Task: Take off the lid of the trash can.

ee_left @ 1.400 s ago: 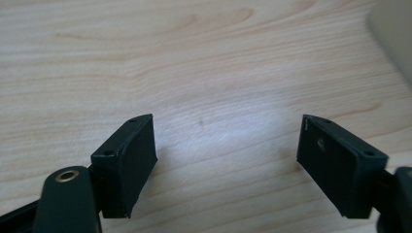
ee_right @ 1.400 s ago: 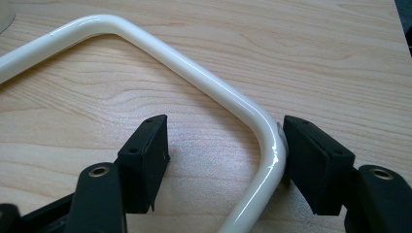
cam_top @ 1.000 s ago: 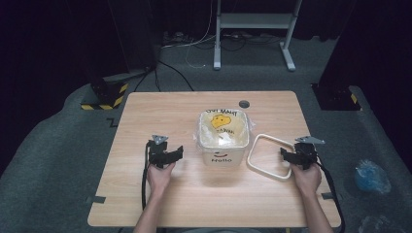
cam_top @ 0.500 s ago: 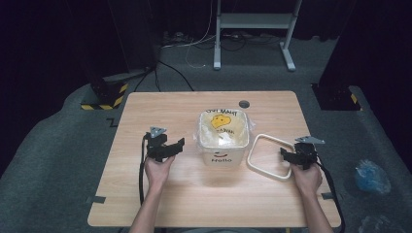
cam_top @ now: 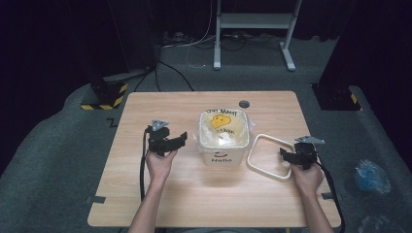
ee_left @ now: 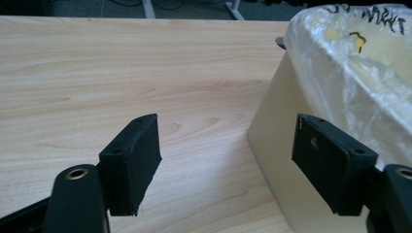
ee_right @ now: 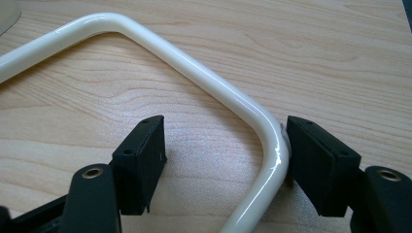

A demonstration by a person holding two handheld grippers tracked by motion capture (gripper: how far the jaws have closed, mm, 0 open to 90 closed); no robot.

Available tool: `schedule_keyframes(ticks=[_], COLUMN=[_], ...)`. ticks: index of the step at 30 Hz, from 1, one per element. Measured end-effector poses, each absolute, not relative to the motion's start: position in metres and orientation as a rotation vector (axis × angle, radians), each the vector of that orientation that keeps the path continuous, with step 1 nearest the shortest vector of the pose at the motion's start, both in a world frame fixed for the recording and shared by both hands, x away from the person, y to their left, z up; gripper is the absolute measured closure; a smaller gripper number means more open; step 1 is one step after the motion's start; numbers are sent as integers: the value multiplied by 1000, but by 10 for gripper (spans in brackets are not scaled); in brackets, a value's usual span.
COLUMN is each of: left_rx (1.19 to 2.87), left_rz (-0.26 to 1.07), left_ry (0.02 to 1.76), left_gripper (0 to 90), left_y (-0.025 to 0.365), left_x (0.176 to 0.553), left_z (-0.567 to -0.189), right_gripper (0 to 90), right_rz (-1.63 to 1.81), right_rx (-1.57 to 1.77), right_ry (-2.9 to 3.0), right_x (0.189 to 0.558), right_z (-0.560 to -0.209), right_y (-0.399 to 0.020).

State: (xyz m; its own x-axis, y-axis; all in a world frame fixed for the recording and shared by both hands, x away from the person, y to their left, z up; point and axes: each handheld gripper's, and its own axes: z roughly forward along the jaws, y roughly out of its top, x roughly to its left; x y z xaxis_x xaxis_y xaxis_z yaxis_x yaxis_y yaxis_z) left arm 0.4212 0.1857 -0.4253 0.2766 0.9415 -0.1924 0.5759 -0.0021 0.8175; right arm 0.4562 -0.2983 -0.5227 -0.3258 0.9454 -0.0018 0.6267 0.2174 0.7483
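Bare table (cam_top: 145,104) leftward; bin (cam_top: 222,141) (bag-lined) blocks the left tongs (cam_top: 180,139).

— What's in front of my claws?

— A cream, square-sided bin (cam_top: 222,145) stands upright near the middle of the table, lined with a clear plastic bag (ee_left: 359,63) that puffs over its rim; black lettering and a yellow figure show on the bag, and "Hello" is printed on the bin's near wall.

— And beside it?

— A cream ring frame (cam_top: 268,156) with rounded corners lies flat on the wood just right of the bin, one glossy corner (ee_right: 272,141) between my right jaws.
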Motion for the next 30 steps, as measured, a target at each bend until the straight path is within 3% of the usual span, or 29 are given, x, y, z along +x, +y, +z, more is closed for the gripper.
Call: schedule_keyframes(ticks=[30], left_rx=[1753], left_rz=[508], left_ry=[1294], left_gripper=[248], left_y=[143], left_x=[445], left_z=[-391], right_gripper=[322], right_rz=[912], right_rx=[1452], right_ry=[2031], right_x=[456], right_z=[-523], right_y=[-299])
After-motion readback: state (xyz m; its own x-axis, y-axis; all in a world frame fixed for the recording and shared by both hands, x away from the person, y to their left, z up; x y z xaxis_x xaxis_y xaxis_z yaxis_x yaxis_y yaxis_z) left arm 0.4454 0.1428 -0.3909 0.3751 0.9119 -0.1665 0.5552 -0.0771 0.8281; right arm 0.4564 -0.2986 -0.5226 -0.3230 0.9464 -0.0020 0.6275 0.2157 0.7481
